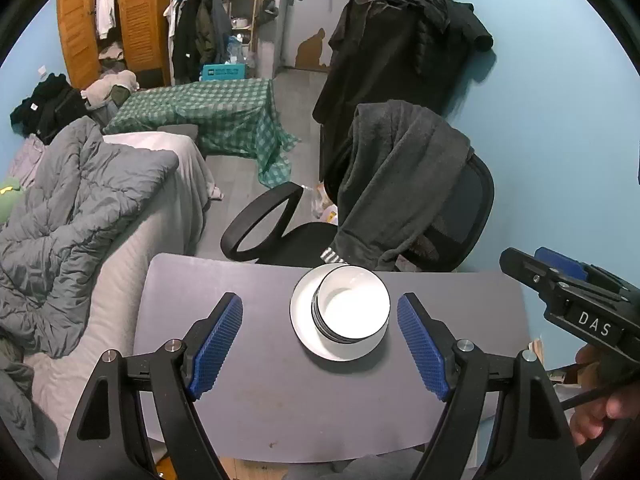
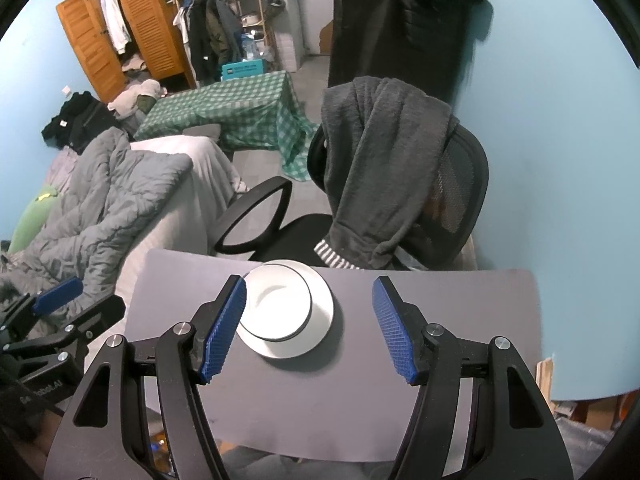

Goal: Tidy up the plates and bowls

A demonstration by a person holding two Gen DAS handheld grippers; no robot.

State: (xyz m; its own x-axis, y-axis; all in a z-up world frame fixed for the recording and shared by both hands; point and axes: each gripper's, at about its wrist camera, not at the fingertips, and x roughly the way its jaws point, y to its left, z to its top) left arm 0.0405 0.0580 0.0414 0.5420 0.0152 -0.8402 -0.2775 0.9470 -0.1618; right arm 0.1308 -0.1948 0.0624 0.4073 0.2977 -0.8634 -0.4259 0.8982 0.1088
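A stack of white bowls with black rims (image 1: 352, 306) sits on a white plate (image 1: 301, 316) near the far edge of the grey table (image 1: 260, 400). The stack also shows in the right wrist view (image 2: 276, 304), on the plate (image 2: 320, 320). My left gripper (image 1: 320, 348) is open and empty, above the table just in front of the stack. My right gripper (image 2: 310, 328) is open and empty, with the stack just beyond its left finger (image 2: 226, 328). The right gripper's body also shows at the right edge of the left wrist view (image 1: 568, 292).
A black office chair (image 1: 400, 216) draped with a dark grey garment stands right behind the table's far edge. A bed with a grey duvet (image 1: 72, 220) lies to the left. A green checked cloth (image 1: 216, 116) covers a low table further back. The blue wall (image 1: 560, 140) is on the right.
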